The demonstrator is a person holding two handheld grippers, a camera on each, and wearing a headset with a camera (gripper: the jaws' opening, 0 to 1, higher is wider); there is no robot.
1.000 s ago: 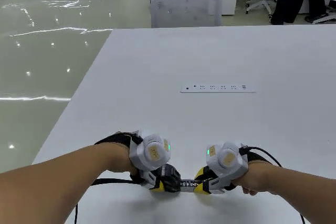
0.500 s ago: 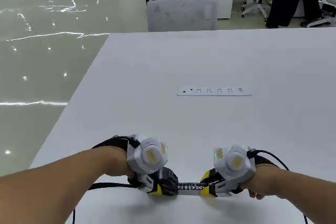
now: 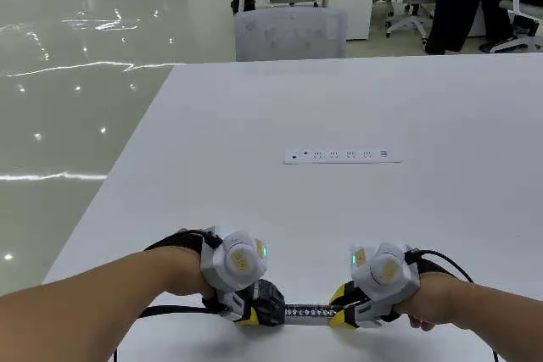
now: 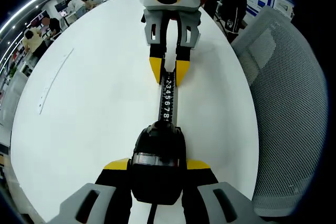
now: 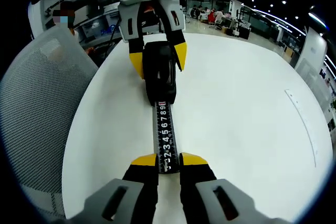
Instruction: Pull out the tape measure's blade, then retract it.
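head view: left hand-held gripper [image 3: 259,311] clamps tape measure case [image 3: 270,301], right hand-held gripper [image 3: 341,316] clamps blade [image 3: 307,311] tip, now drawn further from case; extraction ongoing.

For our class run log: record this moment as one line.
left gripper: shut on tape measure case | right gripper: shut on blade | blade: partly out

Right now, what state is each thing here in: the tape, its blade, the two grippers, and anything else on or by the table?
Tape case: upright, clamped by the left gripper.
Blade: pulled partly out, straight, numbers facing up.
Left gripper: shut on the tape case.
Right gripper: shut on the blade's end.
Power strip: lying flat, apparently nothing plugged in.
Chair: empty, at the table's far edge.
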